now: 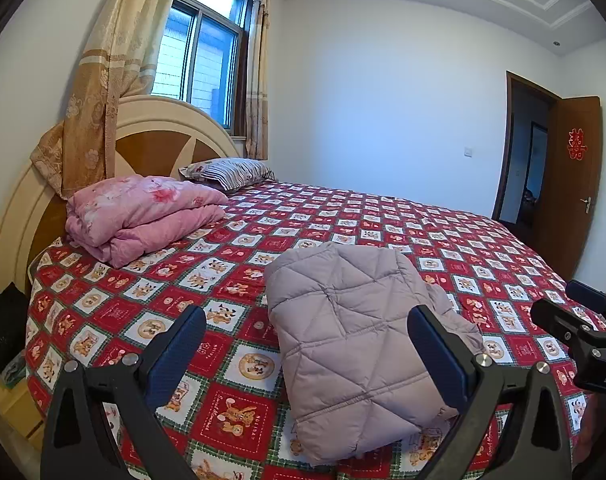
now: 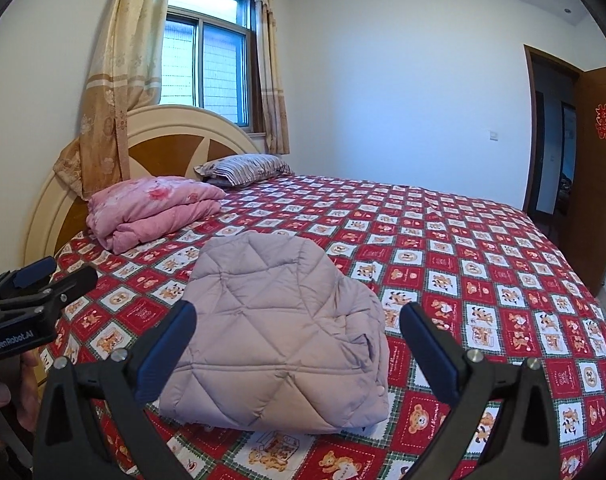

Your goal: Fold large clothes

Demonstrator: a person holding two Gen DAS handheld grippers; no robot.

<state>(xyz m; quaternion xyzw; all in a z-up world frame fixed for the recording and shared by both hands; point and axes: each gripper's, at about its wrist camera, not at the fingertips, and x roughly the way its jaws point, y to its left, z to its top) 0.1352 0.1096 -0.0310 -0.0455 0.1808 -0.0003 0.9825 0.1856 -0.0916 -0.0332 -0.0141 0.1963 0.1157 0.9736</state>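
Jacket [image 1: 357, 344] first: a quilted, pale mauve puffer is lying folded into a compact bundle on the bedspread [image 1: 239, 280] — a red patchwork of cartoon bears — near the bed's close edge. In the right wrist view the same jacket [image 2: 279, 344] is sitting between the two blue-padded fingers, with a rumpled flap hanging on its right side.

The left gripper [image 1: 307, 356] is hovering above the bundle with its fingers spread wide apart and gripping nothing; its right finger is overlapping the jacket in the picture, though contact cannot be judged. The right gripper [image 2: 297, 352] is likewise gaping wide and carrying nothing (the jacket is showing in the gap beneath it). Each gripper is also appearing at the edge of the other's view — the right one at the far right, the left one at the far left, with part of a hand below it.

Further up the bed a folded pink quilt [image 1: 143, 216] is resting near the headboard [image 1: 159, 136], and a striped pillow [image 1: 231, 174] is lying just beyond it, under the window [image 1: 207, 60].
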